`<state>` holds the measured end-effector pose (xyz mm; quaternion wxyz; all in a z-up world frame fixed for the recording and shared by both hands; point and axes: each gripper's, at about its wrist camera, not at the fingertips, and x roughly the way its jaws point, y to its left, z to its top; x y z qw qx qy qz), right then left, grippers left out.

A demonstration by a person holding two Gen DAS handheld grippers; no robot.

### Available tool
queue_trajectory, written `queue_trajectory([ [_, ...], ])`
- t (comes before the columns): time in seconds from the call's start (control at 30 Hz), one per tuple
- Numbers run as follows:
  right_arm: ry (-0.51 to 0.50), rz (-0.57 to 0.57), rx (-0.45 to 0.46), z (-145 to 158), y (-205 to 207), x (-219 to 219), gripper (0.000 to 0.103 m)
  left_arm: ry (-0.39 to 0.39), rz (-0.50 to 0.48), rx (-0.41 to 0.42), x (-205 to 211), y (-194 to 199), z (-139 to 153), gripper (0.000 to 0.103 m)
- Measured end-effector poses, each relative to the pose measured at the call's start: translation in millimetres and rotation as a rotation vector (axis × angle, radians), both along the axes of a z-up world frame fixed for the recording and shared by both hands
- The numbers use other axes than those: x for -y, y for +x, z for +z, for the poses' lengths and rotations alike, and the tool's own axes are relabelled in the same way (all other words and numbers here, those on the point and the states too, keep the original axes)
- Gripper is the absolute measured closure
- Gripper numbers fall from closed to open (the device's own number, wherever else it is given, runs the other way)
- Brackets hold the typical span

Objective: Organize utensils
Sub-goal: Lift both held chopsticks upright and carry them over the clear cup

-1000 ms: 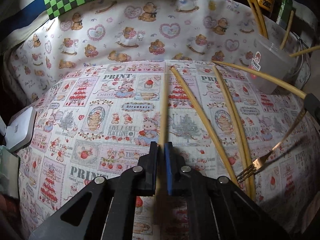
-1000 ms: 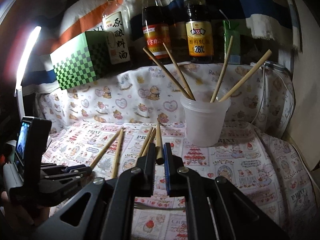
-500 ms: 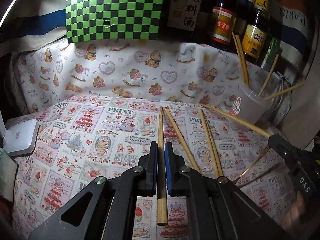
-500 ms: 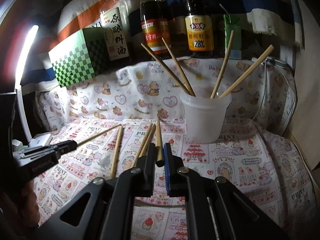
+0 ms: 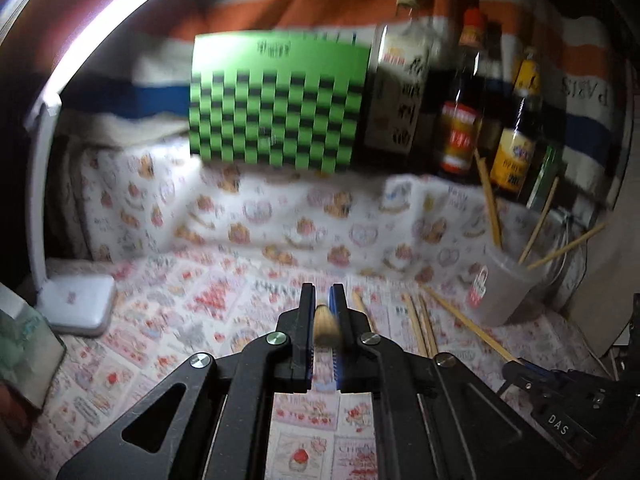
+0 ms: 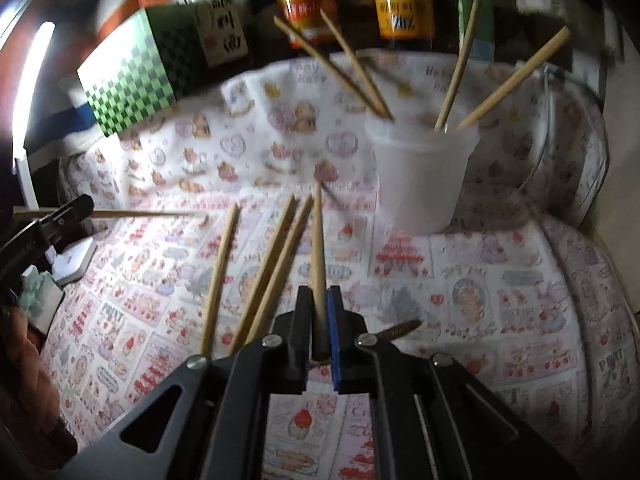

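Note:
My left gripper point(image 5: 322, 300) is shut on a wooden chopstick point(image 5: 326, 326), whose butt end shows between the jaws; from the right wrist view the left gripper point(image 6: 86, 205) holds that chopstick point(image 6: 140, 213) level above the cloth. My right gripper point(image 6: 319, 300) is shut on another chopstick point(image 6: 318, 248) pointing toward the white plastic cup point(image 6: 424, 176). The cup point(image 5: 506, 292) holds several upright chopsticks point(image 6: 460, 64). Three loose chopsticks point(image 6: 276, 264) lie on the printed cloth left of my right gripper. A fork's tines point(image 6: 400, 330) show just right of the right gripper.
A green checkered box point(image 5: 276, 108) and sauce bottles point(image 5: 460, 120) stand along the back. A white lamp base point(image 5: 76, 306) sits at the left. Printed cloth point(image 6: 480, 280) covers the table. More loose chopsticks point(image 5: 424, 324) lie near the cup.
My left gripper has lifted and tilted up with its chopstick, now seen end-on. My right gripper has moved closer to the cup, its chopstick tilted forward. Both views are motion-blurred.

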<state>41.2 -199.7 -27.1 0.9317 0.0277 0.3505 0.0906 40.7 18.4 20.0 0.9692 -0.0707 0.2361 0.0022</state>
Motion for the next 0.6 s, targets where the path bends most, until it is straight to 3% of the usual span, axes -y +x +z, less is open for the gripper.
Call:
queue_trajectory([
  [0.13, -0.023, -0.001, 0.179, 24, -21, -2, 0.097, -0.017, -0.044, 0.083, 2, -12, 12, 0.097],
  [0.2, -0.019, 0.003, 0.276, 36, -33, -1, 0.097, -0.04, -0.095, 0.075, 2, -11, 14, 0.097],
  [0.3, -0.006, 0.003, 0.386, 48, -49, 2, 0.097, -0.066, -0.097, 0.063, 0, -9, 13, 0.097],
  [0.47, 0.028, -0.008, 0.473, 63, -59, 10, 0.097, -0.137, -0.1, 0.076, -11, -10, 13, 0.097],
  [0.6, 0.002, -0.026, 0.49, 70, -59, 13, 0.097, -0.136, -0.101, 0.122, -14, -18, 20, 0.097],
])
